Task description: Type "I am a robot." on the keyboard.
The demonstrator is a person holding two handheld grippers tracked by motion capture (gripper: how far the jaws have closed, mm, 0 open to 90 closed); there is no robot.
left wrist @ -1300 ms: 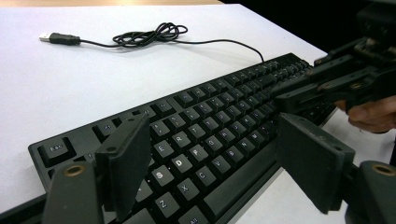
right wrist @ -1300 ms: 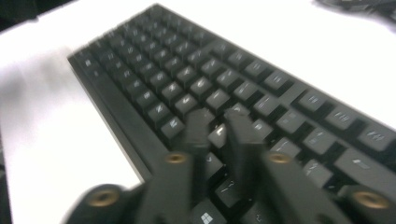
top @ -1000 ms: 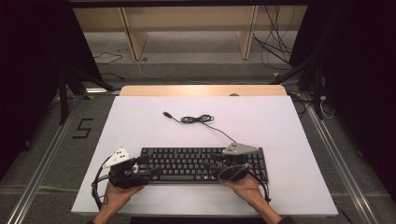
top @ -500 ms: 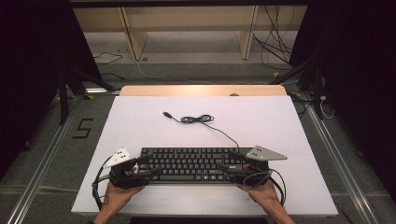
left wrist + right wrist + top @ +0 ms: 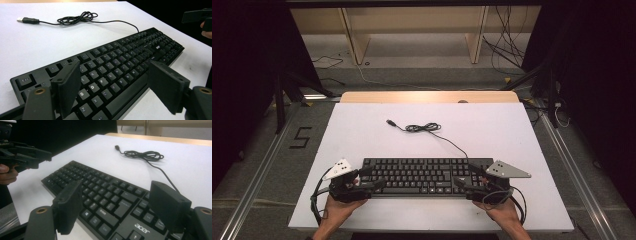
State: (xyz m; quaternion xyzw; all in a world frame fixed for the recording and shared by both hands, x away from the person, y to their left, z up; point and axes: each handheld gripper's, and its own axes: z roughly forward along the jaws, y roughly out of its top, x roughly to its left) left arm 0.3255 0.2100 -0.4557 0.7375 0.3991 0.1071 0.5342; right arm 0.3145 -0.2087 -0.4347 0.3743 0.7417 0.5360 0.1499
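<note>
The right gripper (image 5: 464, 183) is sliding outward to the keyboard's (image 5: 422, 175) end, jaws released like the left gripper's (image 5: 374, 184), grasping yet to come.

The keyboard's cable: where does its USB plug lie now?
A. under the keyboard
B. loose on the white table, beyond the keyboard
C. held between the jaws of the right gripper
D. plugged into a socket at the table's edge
B: the USB plug lies free on the bare white table, past the bundled cable and far beyond the keyboard, with no socket or gripper at it.
</note>
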